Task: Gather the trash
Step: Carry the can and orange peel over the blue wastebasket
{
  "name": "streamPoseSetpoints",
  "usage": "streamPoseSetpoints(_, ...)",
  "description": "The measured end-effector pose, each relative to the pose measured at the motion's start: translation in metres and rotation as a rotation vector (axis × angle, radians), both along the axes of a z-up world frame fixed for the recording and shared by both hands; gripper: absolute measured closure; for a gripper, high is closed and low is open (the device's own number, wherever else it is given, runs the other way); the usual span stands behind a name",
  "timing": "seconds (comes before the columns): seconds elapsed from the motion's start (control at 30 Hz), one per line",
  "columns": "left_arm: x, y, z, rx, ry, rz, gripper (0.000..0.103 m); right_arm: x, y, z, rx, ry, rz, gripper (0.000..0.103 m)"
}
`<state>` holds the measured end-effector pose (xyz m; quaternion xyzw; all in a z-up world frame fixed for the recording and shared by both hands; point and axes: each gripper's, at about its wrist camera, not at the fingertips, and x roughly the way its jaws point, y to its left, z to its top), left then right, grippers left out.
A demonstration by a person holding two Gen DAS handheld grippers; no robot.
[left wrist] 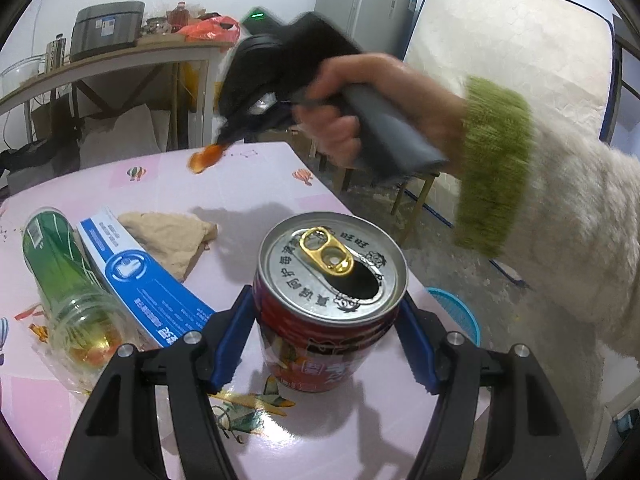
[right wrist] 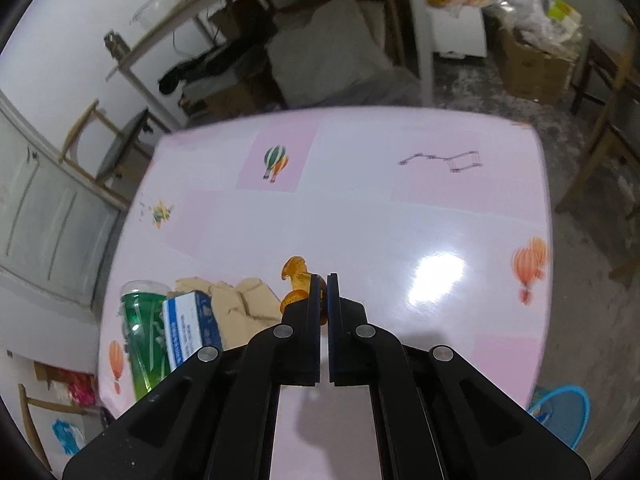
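My left gripper (left wrist: pixel 326 334) is shut on a red drink can (left wrist: pixel 326 312) with an open silver top and gold pull tab; the can stands upright on the pink table (left wrist: pixel 248 184). My right gripper (right wrist: pixel 323 280) is shut on a small orange translucent wrapper (right wrist: pixel 296 276) and holds it above the table; it also shows blurred in the left wrist view (left wrist: pixel 206 158). A green bottle (left wrist: pixel 68 280) lies on its side, next to a blue and white box (left wrist: pixel 144 280) and a crumpled brown paper (left wrist: pixel 172 238).
A blue basket (left wrist: pixel 456 312) sits on the floor beyond the table's right edge; it also shows in the right wrist view (right wrist: pixel 564 416). Wooden chairs (right wrist: pixel 600 152), cardboard boxes (right wrist: pixel 536 64), a side table (left wrist: pixel 120 60), a fridge (left wrist: pixel 364 4) and a mattress (left wrist: pixel 512 52) stand around.
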<state>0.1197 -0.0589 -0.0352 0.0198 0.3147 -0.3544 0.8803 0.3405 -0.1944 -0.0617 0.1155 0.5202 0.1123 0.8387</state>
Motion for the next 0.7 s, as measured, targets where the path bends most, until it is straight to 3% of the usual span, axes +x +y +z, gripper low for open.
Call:
streamPoseSetpoints(0.47, -0.027, -0.014, 0.022, 0.01, -0.06, -0.018, 0.037, -0.154, -0.102, 0.041, 0.135, -0.163, -0.224, 0.101)
streamPoseSetpoints(0.7, -0.032, -0.046, 0.046, -0.019, -0.078, -0.117, 0.037, -0.253, -0.178, 0.033, 0.193, -0.197, -0.46, 0.102)
